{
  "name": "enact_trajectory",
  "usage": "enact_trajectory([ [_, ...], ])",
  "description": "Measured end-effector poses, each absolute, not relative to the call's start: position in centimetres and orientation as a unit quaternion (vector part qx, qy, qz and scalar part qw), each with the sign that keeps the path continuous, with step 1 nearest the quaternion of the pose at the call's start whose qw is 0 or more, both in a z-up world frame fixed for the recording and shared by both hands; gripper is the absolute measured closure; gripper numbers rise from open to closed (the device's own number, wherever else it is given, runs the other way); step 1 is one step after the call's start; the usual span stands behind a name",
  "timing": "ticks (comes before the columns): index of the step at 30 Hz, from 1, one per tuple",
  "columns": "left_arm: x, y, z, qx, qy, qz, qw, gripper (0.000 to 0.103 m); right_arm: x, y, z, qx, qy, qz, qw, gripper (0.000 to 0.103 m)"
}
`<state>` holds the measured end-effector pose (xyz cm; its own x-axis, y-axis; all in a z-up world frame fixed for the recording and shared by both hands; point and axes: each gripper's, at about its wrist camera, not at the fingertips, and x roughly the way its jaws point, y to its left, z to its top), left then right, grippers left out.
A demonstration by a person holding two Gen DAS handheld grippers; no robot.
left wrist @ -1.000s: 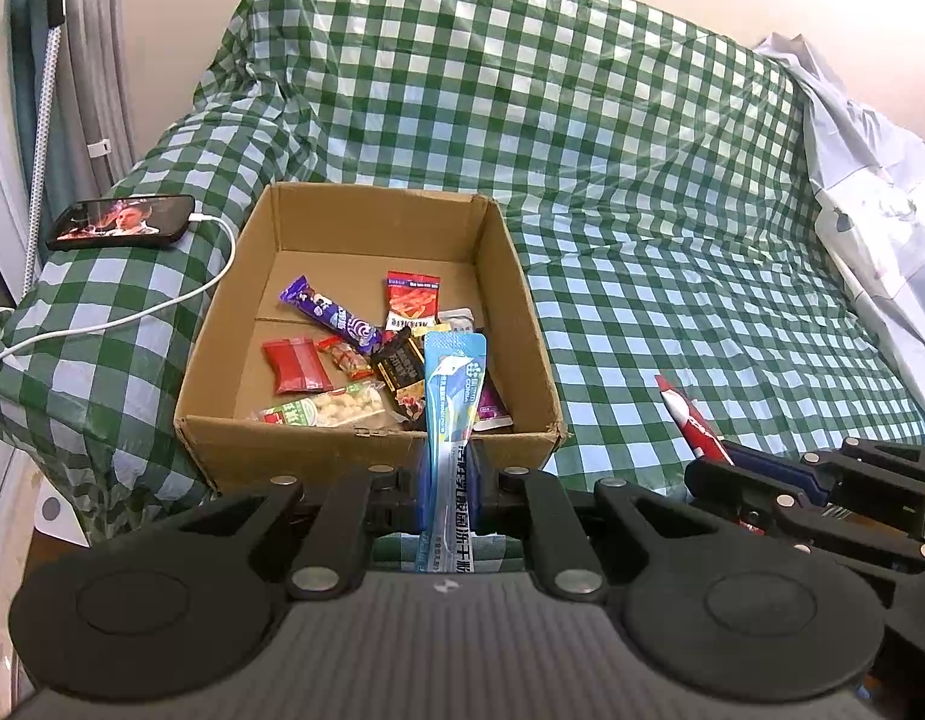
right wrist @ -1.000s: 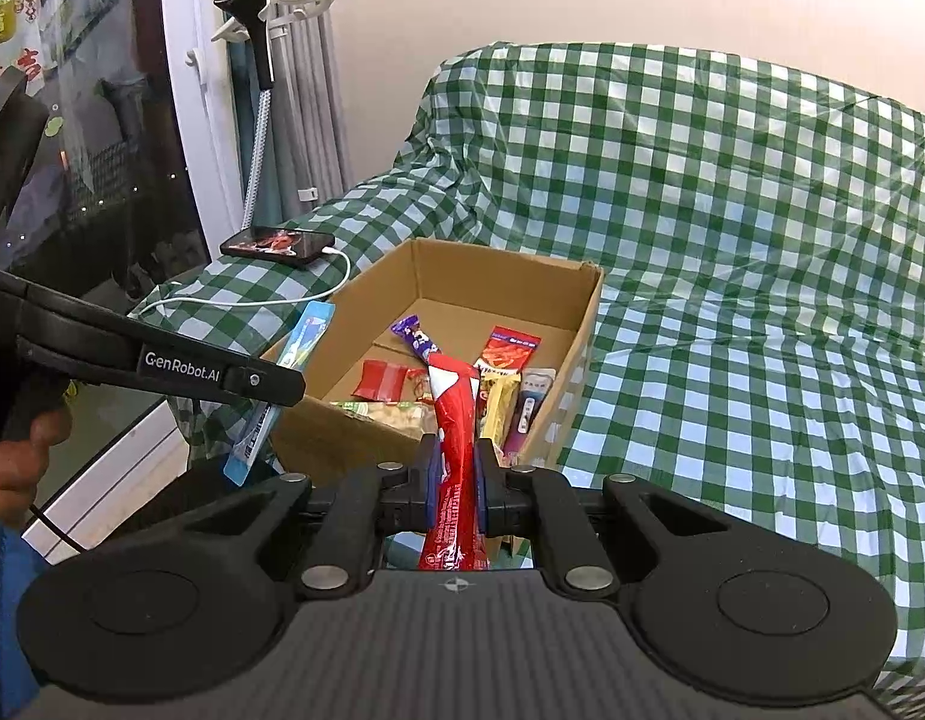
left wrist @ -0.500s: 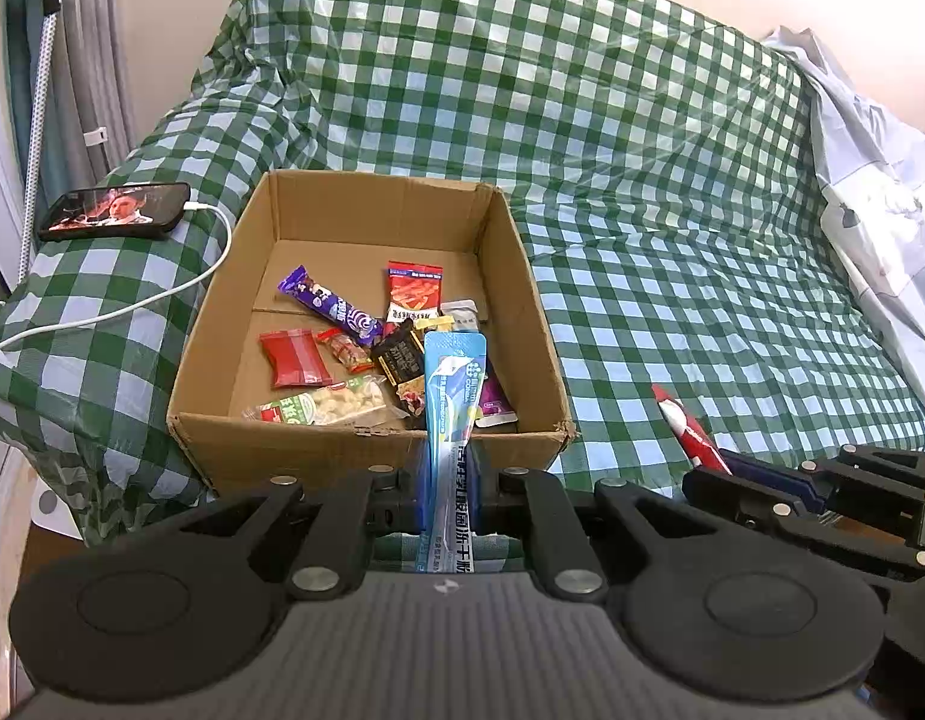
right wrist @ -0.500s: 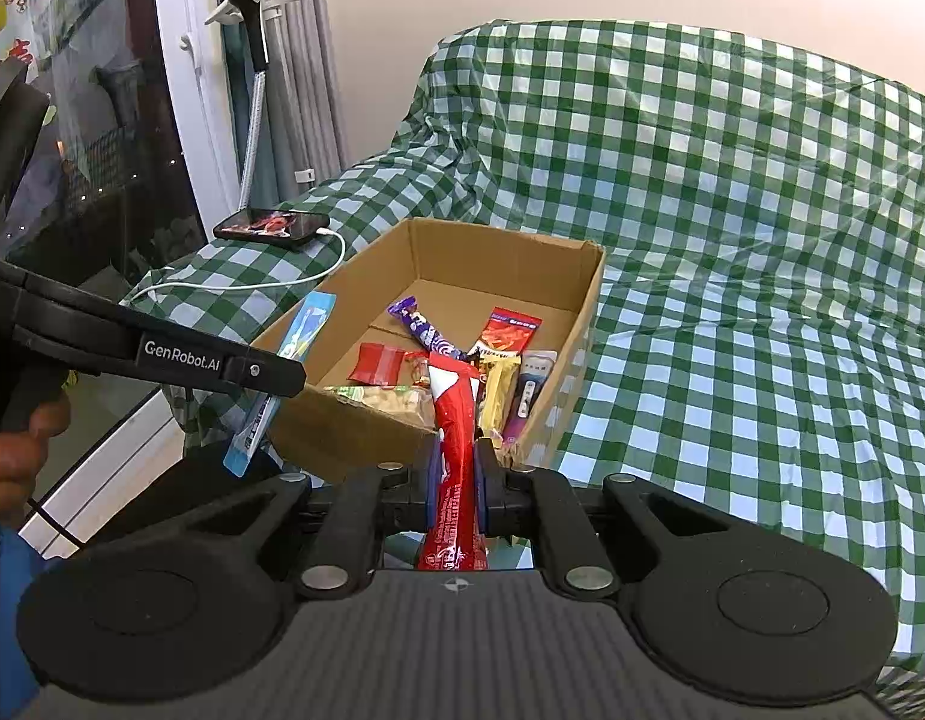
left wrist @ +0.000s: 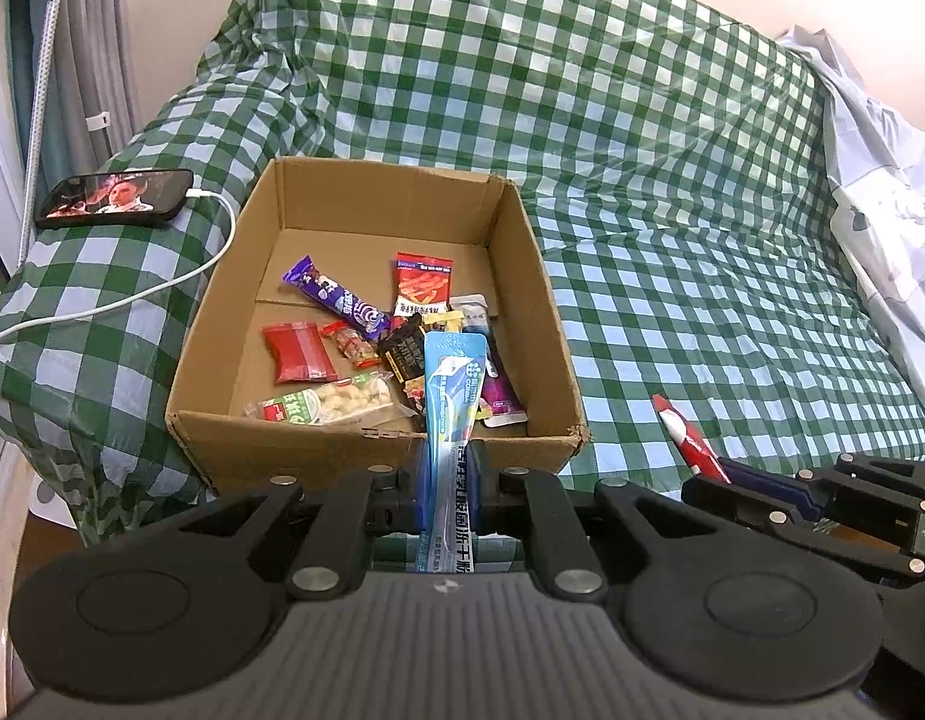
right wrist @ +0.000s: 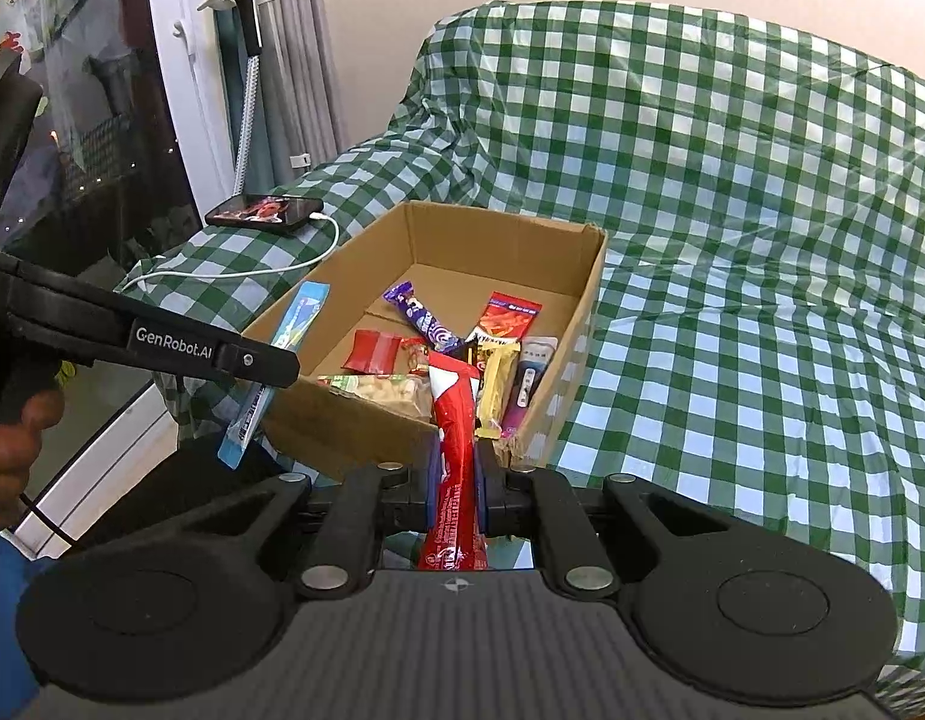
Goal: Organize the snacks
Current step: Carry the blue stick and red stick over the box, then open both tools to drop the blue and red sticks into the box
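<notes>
While left hand-held gripper (left wrist: 444,480) clamps blue packet (left wrist: 452,396) | right (right wrist: 457,480) clamps red packet (right wrist: 456,450) | both lengthwise toward box (left wrist: 546,324)

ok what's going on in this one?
A person is sorting snacks into a cardboard box on a green checked sofa cover. The left claw is shut on a blue packet, the right claw on a red packet. Both are poised at the box's near edge, not yet dropped in. Several snacks already lie inside. A phone sits charging on the armrest.
</notes>
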<state>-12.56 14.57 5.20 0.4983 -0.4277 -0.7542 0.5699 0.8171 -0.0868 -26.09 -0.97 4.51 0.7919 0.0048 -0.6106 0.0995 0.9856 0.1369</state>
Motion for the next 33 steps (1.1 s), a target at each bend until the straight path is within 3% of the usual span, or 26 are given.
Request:
enact_trajectory([
  [14, -9.3, 13.7, 5.0, 0.081, 0.409, -0.282, 0.864, 0.09, -22.2, -1.6, 4.6, 0.086, 0.328, -0.02, 0.94, 0.091],
  [33, 2.8, 10.0, 2.6, 0.099, 0.437, -0.23, 0.864, 0.09, -9.5, -3.7, 2.4, 0.099, 0.335, -0.001, 0.937, 0.091],
])
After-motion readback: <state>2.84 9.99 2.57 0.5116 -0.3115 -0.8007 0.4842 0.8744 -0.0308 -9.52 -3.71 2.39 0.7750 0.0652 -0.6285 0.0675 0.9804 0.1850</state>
